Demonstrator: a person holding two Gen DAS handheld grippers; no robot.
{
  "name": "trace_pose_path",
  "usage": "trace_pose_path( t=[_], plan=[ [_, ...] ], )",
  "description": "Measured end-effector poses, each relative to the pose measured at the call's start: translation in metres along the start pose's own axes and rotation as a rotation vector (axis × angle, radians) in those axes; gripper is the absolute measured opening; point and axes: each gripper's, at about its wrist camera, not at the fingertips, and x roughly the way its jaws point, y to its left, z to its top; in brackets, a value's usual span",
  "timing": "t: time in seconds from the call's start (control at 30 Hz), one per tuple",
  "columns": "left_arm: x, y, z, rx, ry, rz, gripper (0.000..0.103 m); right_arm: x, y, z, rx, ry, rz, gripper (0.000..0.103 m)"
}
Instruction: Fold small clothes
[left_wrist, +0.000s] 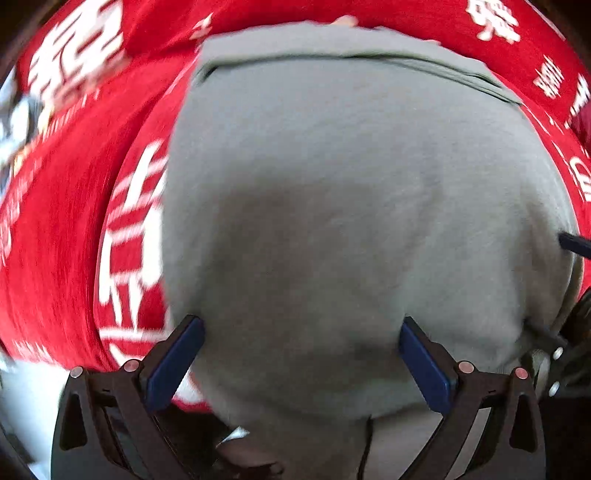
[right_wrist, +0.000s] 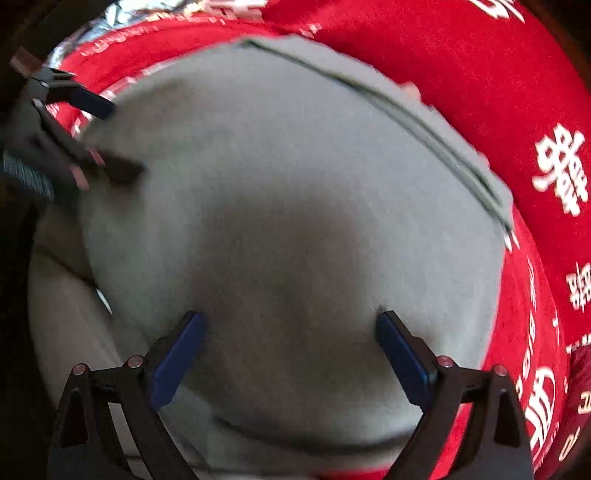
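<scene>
A red cloth (left_wrist: 66, 229) printed with white characters covers the surface and reaches out on every side in both wrist views. On it lies a grey garment (left_wrist: 332, 177), spread flat and filling most of each picture; a folded edge with a seam runs along its far side, and its left border sits over the white print.

The left gripper (left_wrist: 301, 328) points steeply down over the near part of the garment, its jaws spread wide, the blue pads (left_wrist: 173, 365) standing clear of the fabric with nothing pinched between them. The right gripper (right_wrist: 290, 325) hangs likewise over the grey garment, jaws wide apart, holding nothing. In the right wrist view the left gripper shows at the far left edge, blurred, just above the garment's border.
</scene>
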Motion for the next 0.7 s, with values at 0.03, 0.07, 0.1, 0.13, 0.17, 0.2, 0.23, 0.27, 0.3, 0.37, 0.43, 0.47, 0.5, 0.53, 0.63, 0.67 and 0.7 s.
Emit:
trace_pose_path(
  t=[0.03, 0.07, 0.1, 0.13, 0.17, 0.2, 0.23, 0.27, 0.3, 0.37, 0.43, 0.47, 0.5, 0.53, 0.63, 0.67, 0.7],
  plan=[
    [-0.001, 0.003, -0.004, 0.003, 0.011, 0.010, 0.103, -0.001, -0.007, -0.006, 0.022, 0.012, -0.002, 0.099],
    [-0.001, 0.003, -0.005, 0.007, 0.022, 0.037, 0.103, -0.001, -0.014, -0.012, 0.043, 0.026, -0.008, 0.099],
    [0.001, 0.004, -0.008, 0.003, 0.049, 0.048, 0.103, -0.003, -0.022, -0.018, 0.060, 0.040, -0.016, 0.099],
    [0.002, 0.007, -0.011, -0.007, 0.067, 0.039, 0.103, -0.004, -0.025, -0.023, 0.068, 0.050, -0.022, 0.099],
    [0.003, 0.009, -0.014, -0.012, 0.083, 0.036, 0.103, -0.006, -0.027, -0.026, 0.068, 0.057, -0.029, 0.099],
    [0.004, 0.012, -0.018, -0.020, 0.117, 0.030, 0.103, -0.009, -0.027, -0.030, 0.052, 0.065, -0.047, 0.099],
    [0.005, 0.015, -0.021, -0.025, 0.142, 0.032, 0.103, -0.008, -0.026, -0.034, 0.033, 0.090, -0.074, 0.099],
    [0.008, 0.017, -0.027, -0.021, 0.178, 0.071, 0.103, -0.007, -0.027, -0.038, 0.025, 0.119, -0.086, 0.099],
    [0.009, 0.022, -0.034, -0.010, 0.209, 0.131, 0.103, -0.009, -0.029, -0.042, 0.026, 0.133, -0.087, 0.099],
    [0.002, 0.032, -0.043, -0.017, 0.200, 0.117, 0.103, -0.013, -0.032, -0.050, 0.036, 0.155, -0.128, 0.099],
    [-0.002, 0.041, -0.050, -0.035, 0.195, 0.091, 0.103, -0.020, -0.039, -0.060, 0.080, 0.156, -0.105, 0.099],
    [-0.001, 0.043, -0.053, -0.042, 0.199, 0.078, 0.103, -0.025, -0.048, -0.063, 0.129, 0.150, -0.059, 0.099],
    [0.002, 0.045, -0.055, -0.048, 0.212, 0.055, 0.103, -0.029, -0.057, -0.066, 0.184, 0.139, 0.000, 0.099],
    [0.008, 0.042, -0.056, -0.051, 0.241, 0.011, 0.103, -0.032, -0.067, -0.064, 0.236, 0.127, 0.063, 0.099],
    [0.017, 0.025, -0.058, 0.008, 0.288, -0.062, 0.103, -0.028, -0.086, -0.061, 0.366, 0.114, 0.217, 0.097],
    [0.020, 0.019, -0.057, 0.019, 0.298, -0.069, 0.103, -0.027, -0.092, -0.062, 0.390, 0.119, 0.251, 0.092],
    [0.027, 0.017, -0.045, 0.030, 0.317, -0.079, 0.103, -0.023, -0.099, -0.064, 0.422, 0.127, 0.299, 0.087]
  ],
)
